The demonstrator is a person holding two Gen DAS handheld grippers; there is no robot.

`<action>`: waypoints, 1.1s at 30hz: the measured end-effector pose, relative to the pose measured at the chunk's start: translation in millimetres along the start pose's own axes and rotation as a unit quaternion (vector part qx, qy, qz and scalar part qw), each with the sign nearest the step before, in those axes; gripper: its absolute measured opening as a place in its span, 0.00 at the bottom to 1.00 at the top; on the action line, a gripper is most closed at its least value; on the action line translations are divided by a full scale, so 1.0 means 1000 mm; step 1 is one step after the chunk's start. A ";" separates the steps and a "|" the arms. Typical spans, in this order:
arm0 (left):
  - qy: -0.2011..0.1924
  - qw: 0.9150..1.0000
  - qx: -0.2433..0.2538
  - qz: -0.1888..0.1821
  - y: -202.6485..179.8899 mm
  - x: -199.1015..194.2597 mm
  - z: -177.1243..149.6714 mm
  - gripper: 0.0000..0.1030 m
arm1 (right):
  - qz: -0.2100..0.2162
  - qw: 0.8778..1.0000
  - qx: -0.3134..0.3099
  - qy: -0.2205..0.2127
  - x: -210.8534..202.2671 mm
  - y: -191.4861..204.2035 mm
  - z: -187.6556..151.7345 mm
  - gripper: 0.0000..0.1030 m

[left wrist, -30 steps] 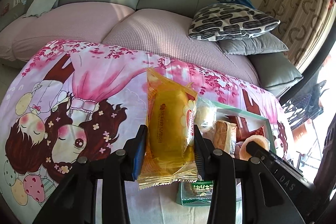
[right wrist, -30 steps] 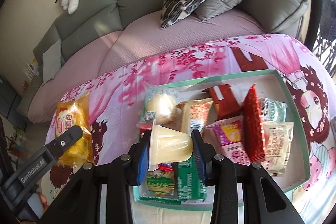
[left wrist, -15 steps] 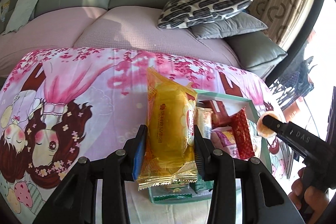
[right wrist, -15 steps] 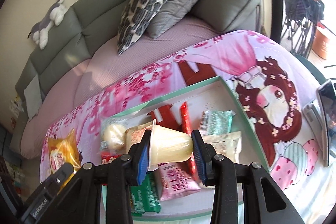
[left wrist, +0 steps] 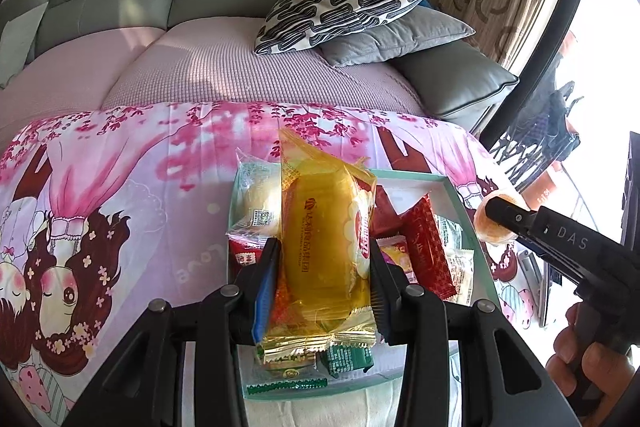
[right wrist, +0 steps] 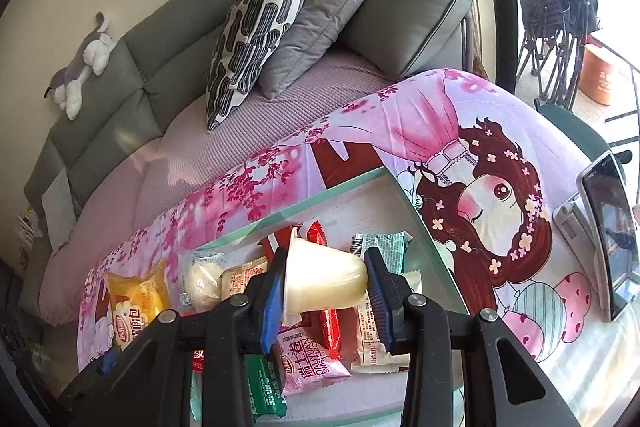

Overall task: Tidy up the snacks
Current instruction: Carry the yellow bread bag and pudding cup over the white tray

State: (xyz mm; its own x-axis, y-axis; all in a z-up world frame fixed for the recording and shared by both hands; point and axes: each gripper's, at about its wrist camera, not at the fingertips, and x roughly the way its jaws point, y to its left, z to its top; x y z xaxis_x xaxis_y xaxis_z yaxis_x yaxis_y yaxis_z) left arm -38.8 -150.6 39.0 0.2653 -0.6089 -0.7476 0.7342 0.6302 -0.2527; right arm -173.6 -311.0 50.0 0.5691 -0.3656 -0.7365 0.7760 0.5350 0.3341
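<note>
My left gripper (left wrist: 322,267) is shut on a yellow packaged cake (left wrist: 320,247) and holds it above the left part of a mint-green tray (left wrist: 460,199) of wrapped snacks. My right gripper (right wrist: 326,287) is shut on a pale yellow jelly cup (right wrist: 324,285), held sideways above the tray (right wrist: 360,183). In the left wrist view the right gripper (left wrist: 500,215) shows at the right with the cup (left wrist: 486,231). In the right wrist view the yellow cake (right wrist: 136,303) shows at the left. A red packet (left wrist: 426,247) and a pink packet (right wrist: 308,363) lie in the tray.
The tray rests on a pink cartoon-print cloth (left wrist: 120,187) over a table. A grey sofa (left wrist: 200,7) with a patterned pillow (left wrist: 344,7) stands behind. A phone on a stand (right wrist: 608,231) sits at the table's right. A plush toy (right wrist: 80,67) lies on the sofa back.
Both grippers have swung to the right. The yellow cake now hangs over the tray's left part. The jelly cup has moved toward the tray's right side.
</note>
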 end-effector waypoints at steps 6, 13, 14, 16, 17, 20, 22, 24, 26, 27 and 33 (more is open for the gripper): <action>0.003 1.000 -0.005 0.004 0.005 0.011 0.002 0.41 | 0.005 1.000 -0.019 0.008 0.010 0.010 -0.003 0.39; 0.007 1.000 0.000 0.001 0.004 0.024 0.005 0.41 | 0.003 0.999 -0.042 0.014 0.020 0.020 -0.004 0.39; 0.008 1.000 0.001 0.001 0.004 0.025 0.006 0.41 | 0.004 0.999 -0.045 0.015 0.021 0.022 -0.004 0.39; 0.012 1.000 0.004 0.001 0.002 0.029 0.005 0.41 | 0.005 0.999 -0.052 0.017 0.025 0.024 -0.004 0.39; 0.014 1.000 0.005 0.002 0.002 0.031 0.005 0.41 | 0.004 0.998 -0.055 0.020 0.028 0.025 -0.004 0.39; 0.023 1.000 0.007 0.005 0.001 0.038 0.003 0.41 | 0.001 0.998 -0.061 0.034 0.038 0.028 -0.006 0.39; 0.027 1.000 0.007 0.007 0.001 0.041 0.002 0.41 | 0.001 0.997 -0.062 0.043 0.044 0.028 -0.008 0.39; 0.029 1.000 0.006 0.008 0.002 0.044 0.002 0.41 | 0.000 0.997 -0.064 0.048 0.048 0.029 -0.009 0.39; 0.030 0.999 0.005 0.010 0.003 0.046 0.002 0.41 | -0.001 0.997 -0.064 0.050 0.051 0.029 -0.010 0.39; 0.030 0.999 0.004 0.010 0.003 0.047 0.002 0.41 | -0.001 0.997 -0.065 0.051 0.052 0.029 -0.010 0.39; 0.038 0.999 -0.004 0.014 0.007 0.055 0.003 0.41 | 0.003 0.996 -0.075 0.056 0.059 0.034 -0.012 0.39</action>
State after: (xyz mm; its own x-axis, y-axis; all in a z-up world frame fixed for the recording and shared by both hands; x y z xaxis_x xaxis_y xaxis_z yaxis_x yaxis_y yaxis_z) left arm -17.2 -181.1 -2.3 0.2378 -0.5528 -0.7987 0.7223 0.6504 -0.2350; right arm -116.9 -304.9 10.8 0.5328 -0.2795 -0.7987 0.7193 0.6469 0.2534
